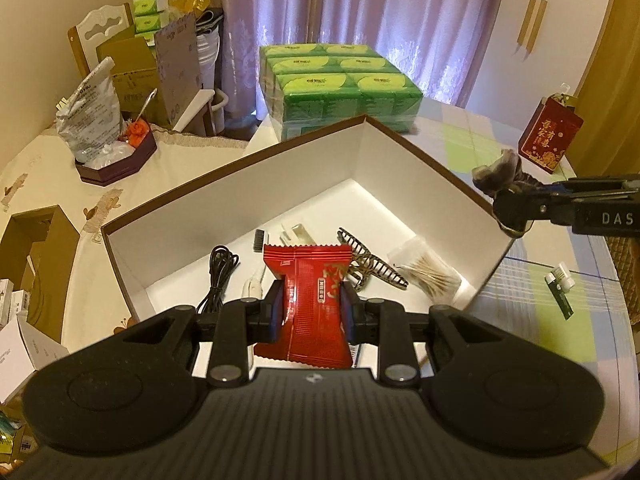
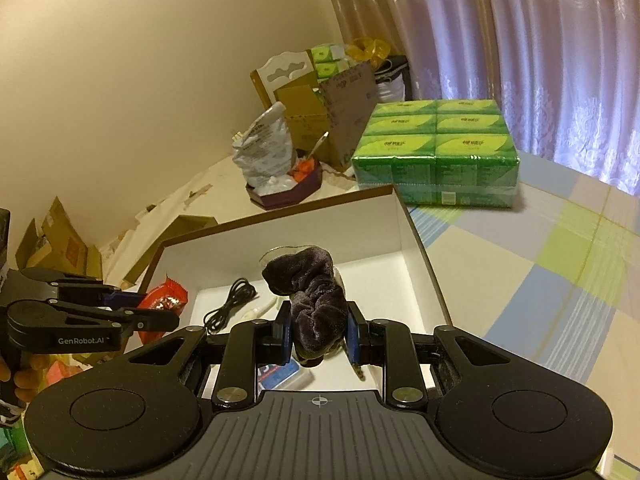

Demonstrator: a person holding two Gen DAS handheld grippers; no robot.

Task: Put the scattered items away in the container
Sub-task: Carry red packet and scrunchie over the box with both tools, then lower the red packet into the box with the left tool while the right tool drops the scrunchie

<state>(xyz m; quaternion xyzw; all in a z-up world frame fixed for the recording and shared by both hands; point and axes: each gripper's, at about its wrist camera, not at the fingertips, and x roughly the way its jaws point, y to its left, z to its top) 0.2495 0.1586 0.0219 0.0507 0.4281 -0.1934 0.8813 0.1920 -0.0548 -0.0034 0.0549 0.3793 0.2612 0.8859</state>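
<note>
A white box with a brown rim (image 1: 400, 140) (image 2: 404, 240) stands open on the table. Inside lie a black cable (image 1: 218, 276) (image 2: 232, 308), a brown hair claw (image 1: 372, 264), a bag of cotton swabs (image 1: 430, 274) and a small white comb piece (image 1: 294, 234). My left gripper (image 1: 312, 312) (image 2: 160, 308) is shut on a red snack packet (image 1: 314, 300) (image 2: 166, 300) over the box's near edge. My right gripper (image 2: 318, 334) (image 1: 506, 204) is shut on a dark velvet scrunchie (image 2: 314, 300) (image 1: 498, 170), held above the box's side.
A green pack of tissue bricks (image 1: 340, 88) (image 2: 440, 148) stands behind the box. A red pouch (image 1: 550, 140) and a small green-and-white tube (image 1: 560, 290) lie on the checked tablecloth at right. A dark tray with a silver bag (image 1: 116, 160) sits at left, with cardboard boxes (image 1: 36, 248) beyond the table edge.
</note>
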